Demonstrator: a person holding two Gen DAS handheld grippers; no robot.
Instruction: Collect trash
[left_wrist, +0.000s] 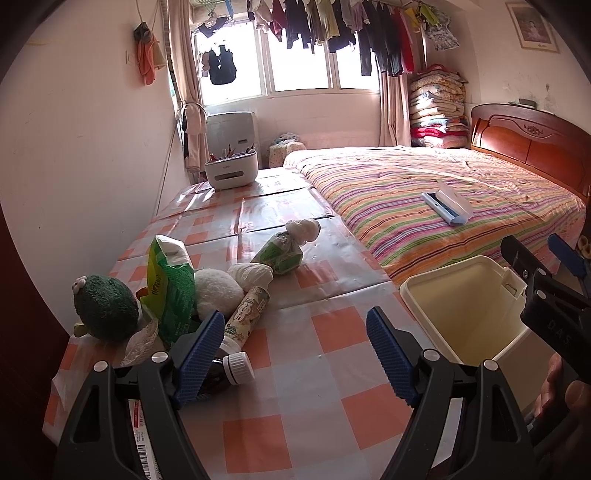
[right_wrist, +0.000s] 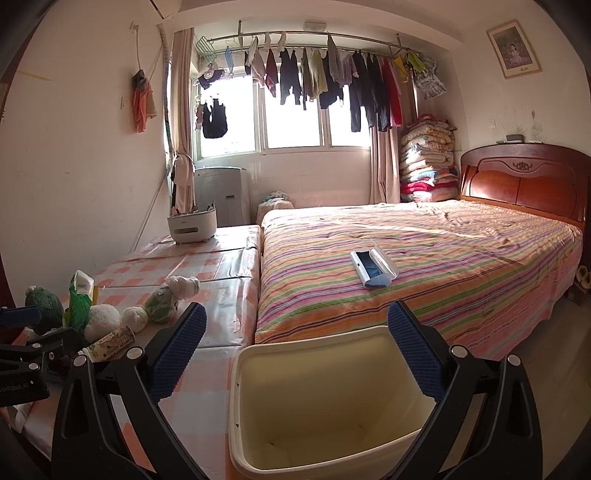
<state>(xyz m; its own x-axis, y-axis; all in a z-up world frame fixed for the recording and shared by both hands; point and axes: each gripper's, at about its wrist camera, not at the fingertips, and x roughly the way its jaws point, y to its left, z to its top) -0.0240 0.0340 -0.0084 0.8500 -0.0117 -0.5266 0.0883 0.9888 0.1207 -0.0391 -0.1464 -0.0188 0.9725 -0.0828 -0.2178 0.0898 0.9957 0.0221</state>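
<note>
An orange-and-white checked tablecloth (left_wrist: 332, 369), a cream bin (right_wrist: 332, 406), and a multicoloured striped bedspread (right_wrist: 443, 266).

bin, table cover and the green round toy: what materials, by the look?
Bin: looks like rigid moulded plastic, cream, smooth matte walls with a rolled rim. Table cover: probably vinyl or oilcloth, checked; glossy window glare and stiff creases. Green toy: plush fabric, with a fuzzy, nubbly pile and no shine.
</note>
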